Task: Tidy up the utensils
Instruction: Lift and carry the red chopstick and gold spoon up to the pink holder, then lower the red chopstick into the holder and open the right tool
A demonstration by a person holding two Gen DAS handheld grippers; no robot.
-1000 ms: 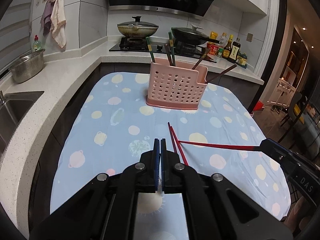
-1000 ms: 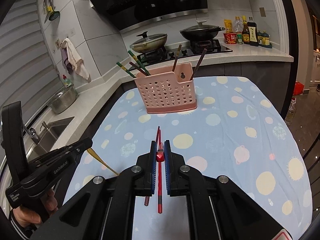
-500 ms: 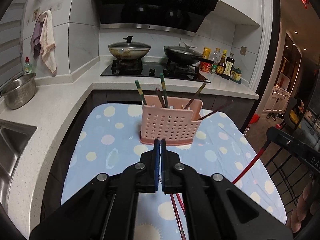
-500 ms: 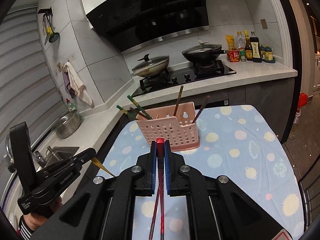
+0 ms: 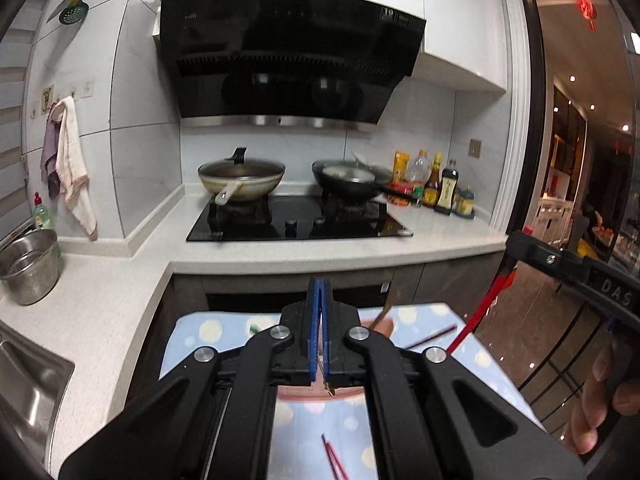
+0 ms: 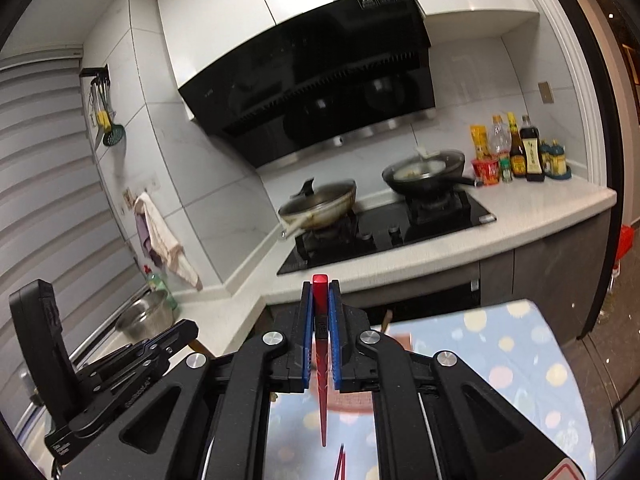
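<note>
Looking along the left wrist view:
Left gripper (image 5: 320,292): raised over the near end of the spotted tablecloth (image 5: 488,364), blue pads pressed almost together; a thin gold tip (image 5: 329,390) peeks out just under them, too small to say whether gripped.
Pink utensil holder (image 5: 320,393): on the tablecloth, mostly hidden under the left gripper, only a pink strip showing between its arms.
Brown chopsticks (image 5: 385,312): poking up from the holder, just right of the left gripper.
Loose red chopsticks (image 5: 332,458): flat on the tablecloth, on the near side of the holder.
Right gripper (image 5: 516,252): far right of the holder, held by a bare hand (image 5: 600,404), clamped on a red chopstick (image 5: 478,312) slanting down toward the tablecloth.
Hob (image 5: 300,220): beyond the tablecloth, carrying a lidded wok (image 5: 240,178) and a dark pan (image 5: 348,178).

Looking along the right wrist view:
Right gripper (image 6: 320,292): blue pads closed tight on the red chopstick (image 6: 321,344), blunt end up between the tips, point hanging down over the holder.
Pink utensil holder (image 6: 394,338): below the gripper, largely hidden.
Left gripper (image 6: 188,330): low at the left of the holder, tips seemingly together, not clear.
Sauce bottles (image 6: 520,152): right of the hob on the counter.
</note>
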